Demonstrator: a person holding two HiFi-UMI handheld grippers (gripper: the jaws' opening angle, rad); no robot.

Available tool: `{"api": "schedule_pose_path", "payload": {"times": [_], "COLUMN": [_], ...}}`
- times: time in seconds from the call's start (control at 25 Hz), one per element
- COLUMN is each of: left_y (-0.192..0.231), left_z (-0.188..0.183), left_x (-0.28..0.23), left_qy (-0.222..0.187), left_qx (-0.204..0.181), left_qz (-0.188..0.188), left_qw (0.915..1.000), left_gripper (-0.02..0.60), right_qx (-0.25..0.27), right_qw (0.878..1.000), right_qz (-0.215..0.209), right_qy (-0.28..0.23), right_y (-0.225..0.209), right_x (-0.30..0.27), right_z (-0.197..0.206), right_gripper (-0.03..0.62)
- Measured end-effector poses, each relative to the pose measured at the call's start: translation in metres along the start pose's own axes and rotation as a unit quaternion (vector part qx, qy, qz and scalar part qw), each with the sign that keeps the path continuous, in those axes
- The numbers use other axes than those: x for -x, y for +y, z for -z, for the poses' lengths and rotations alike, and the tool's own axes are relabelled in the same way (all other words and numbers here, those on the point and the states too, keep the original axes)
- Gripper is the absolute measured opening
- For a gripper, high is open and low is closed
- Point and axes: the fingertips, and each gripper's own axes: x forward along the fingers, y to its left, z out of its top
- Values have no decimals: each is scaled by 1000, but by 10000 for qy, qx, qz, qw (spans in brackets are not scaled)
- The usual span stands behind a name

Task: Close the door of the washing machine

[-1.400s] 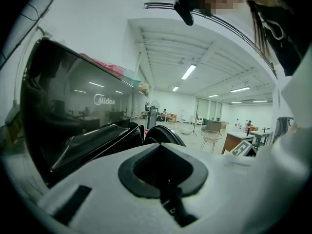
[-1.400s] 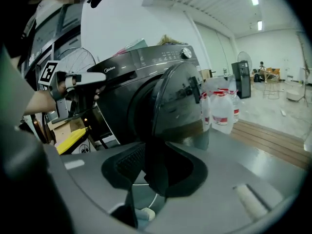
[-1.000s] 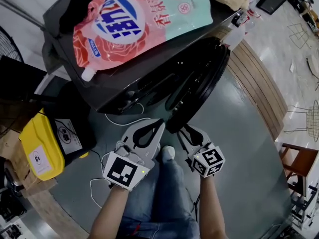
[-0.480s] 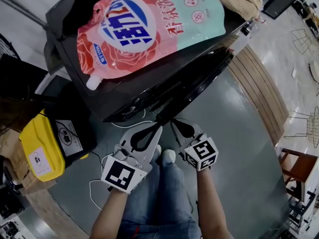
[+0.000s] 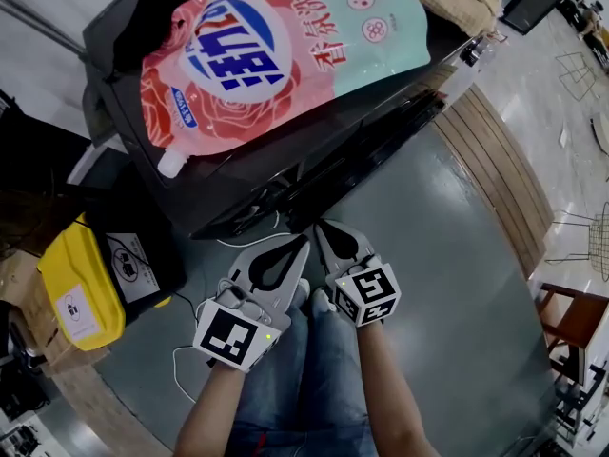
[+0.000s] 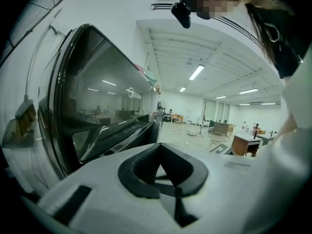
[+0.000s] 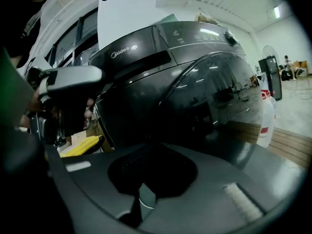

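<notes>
Dark glossy door (image 5: pixel 373 149) sits just ahead of the right gripper (image 5: pixel 325 231).

The head camera is looking steeply down from above the person, taking in the top of the washing machine (image 5: pixel 205 193), its door (image 5: pixel 371 146) edge-on, and both grippers below. The left gripper (image 5: pixel 303 244) camera is sitting close beside the door (image 6: pixel 97 106), facing along its glass toward the hall beyond. The right gripper (image 5: pixel 322 225) camera is facing the machine's front from near, the door (image 7: pixel 214 106) filling mid-frame. The pale shape at its left is probably the left gripper (image 7: pixel 92 76). All three views are sharing the door.
</notes>
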Motion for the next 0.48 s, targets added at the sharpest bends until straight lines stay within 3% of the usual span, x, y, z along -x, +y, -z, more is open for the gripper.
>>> {"api": "schedule_pose_path", "payload": {"times": [0.48], "left_y": [-8], "left_z": [-11], "left_x": [0], "left_qy": [18], "left_qx": [-145], "left_qz": [31], "left_qw": [9999], "left_gripper": [-2], "right_qx": [-92], "right_qw": [9998], "right_qz": [152], "right_qy": [-38], "right_y": [-4], "right_x": [8], "right_z": [-5], "right_gripper": [12]}}
